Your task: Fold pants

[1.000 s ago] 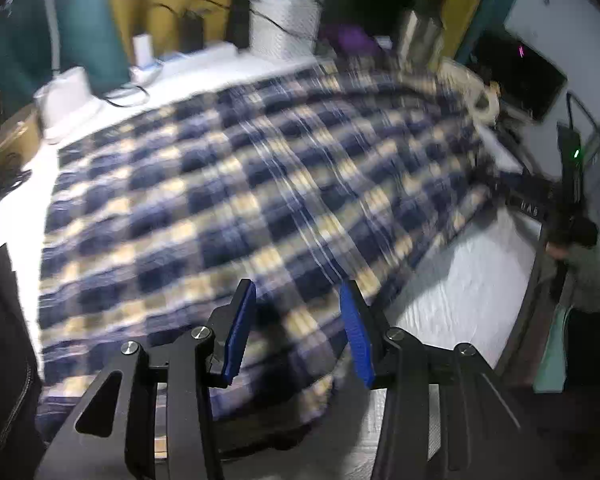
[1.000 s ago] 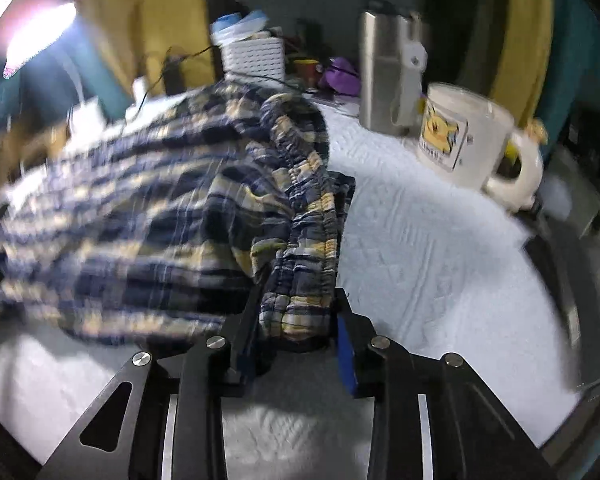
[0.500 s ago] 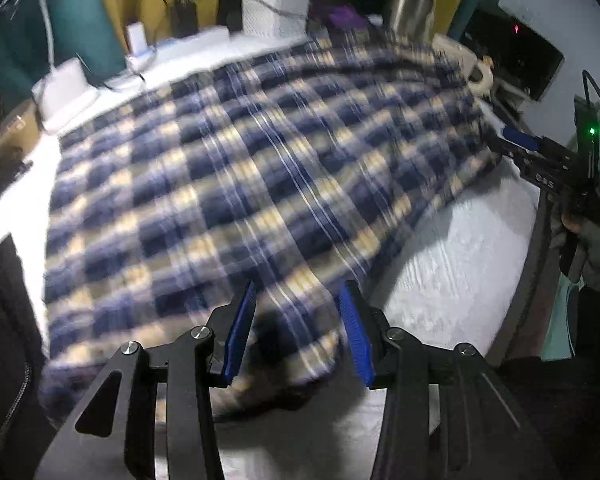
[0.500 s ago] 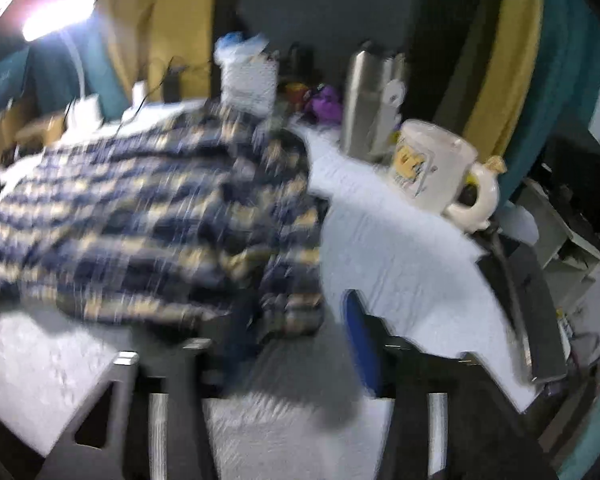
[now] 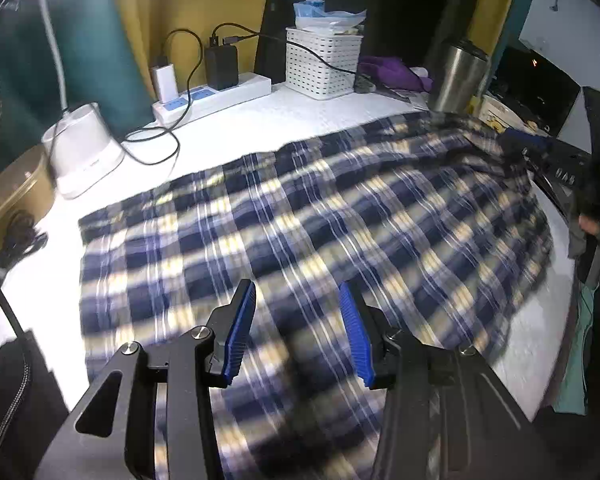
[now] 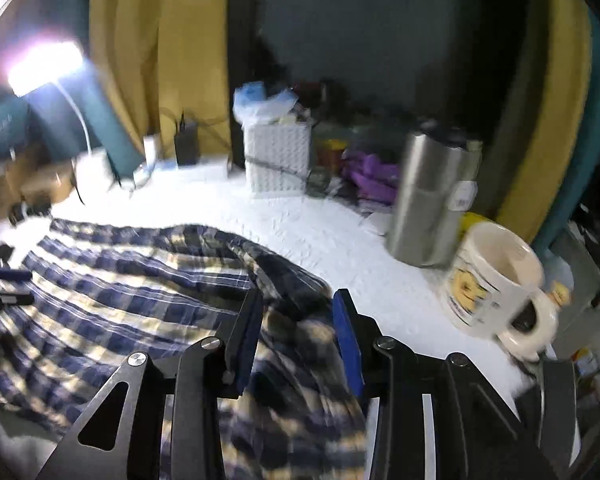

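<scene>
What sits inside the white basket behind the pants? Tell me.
Crumpled blue-and-clear plastic bags poke above the white basket's rim. Its perforated walls hide anything lower down.

The room is dimly lit. Glare is thrown by a lamp (image 6: pixel 46 66) at the upper left of both views. The pants (image 5: pixel 320 232) are smeared by motion blur, the right view is blurred throughout, and edges are bent by fisheye distortion.
</scene>
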Demonstrator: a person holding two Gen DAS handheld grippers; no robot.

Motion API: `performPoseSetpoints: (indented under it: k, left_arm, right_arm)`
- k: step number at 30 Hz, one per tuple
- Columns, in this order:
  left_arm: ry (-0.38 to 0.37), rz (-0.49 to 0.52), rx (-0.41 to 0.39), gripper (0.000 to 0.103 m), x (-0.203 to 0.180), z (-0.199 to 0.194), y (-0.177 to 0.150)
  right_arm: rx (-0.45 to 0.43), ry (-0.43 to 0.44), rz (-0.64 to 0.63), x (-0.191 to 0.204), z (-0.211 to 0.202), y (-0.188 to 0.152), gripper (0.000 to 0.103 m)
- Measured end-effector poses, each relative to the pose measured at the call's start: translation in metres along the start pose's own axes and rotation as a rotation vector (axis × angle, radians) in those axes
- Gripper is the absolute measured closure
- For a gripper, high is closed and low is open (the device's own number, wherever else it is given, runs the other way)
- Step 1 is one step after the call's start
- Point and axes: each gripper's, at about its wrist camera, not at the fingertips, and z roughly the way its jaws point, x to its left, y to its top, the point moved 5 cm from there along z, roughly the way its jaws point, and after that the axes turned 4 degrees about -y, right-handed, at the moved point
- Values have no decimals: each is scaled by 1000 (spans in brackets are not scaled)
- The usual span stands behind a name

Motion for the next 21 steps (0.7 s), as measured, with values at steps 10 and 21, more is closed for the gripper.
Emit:
performPoseSetpoints:
  k: [10, 21]
  left_arm:
    - [59, -6, 75, 60, 42, 56, 32]
    - [106, -32, 63, 60, 66, 56, 33]
  right_arm:
    - [219, -93, 19, -25, 84, -1, 65]
    - [196, -182, 52, -46, 80, 0, 22]
